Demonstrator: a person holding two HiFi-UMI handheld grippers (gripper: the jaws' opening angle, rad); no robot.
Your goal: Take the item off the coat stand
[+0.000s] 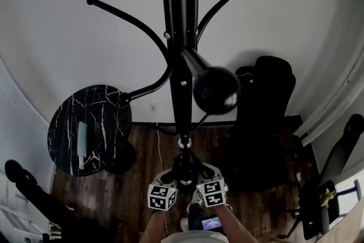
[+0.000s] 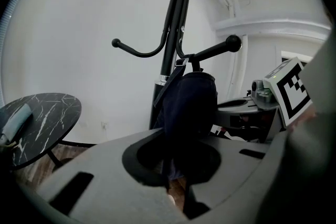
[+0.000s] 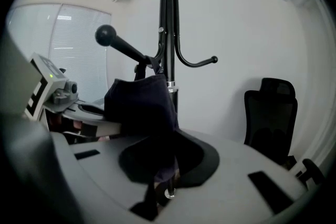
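A black coat stand (image 1: 182, 65) rises in front of me, with curved pegs that end in balls. A dark navy cloth item (image 2: 190, 105) hangs by its loop from one low peg (image 2: 218, 47). In the right gripper view the same item (image 3: 142, 107) hangs under the ball-tipped peg (image 3: 121, 44). My left gripper (image 2: 176, 186) is shut on the item's lower edge from one side. From the other side my right gripper (image 3: 160, 186) is shut on that edge too. In the head view both marker cubes, the left (image 1: 162, 196) and the right (image 1: 211, 192), sit side by side at the stand's foot.
A round black marble side table (image 1: 108, 108) stands left of the stand with a pale object (image 1: 82, 142) on it. A black office chair (image 1: 267, 116) is to the right against the white wall. The floor (image 1: 136, 179) is dark wood.
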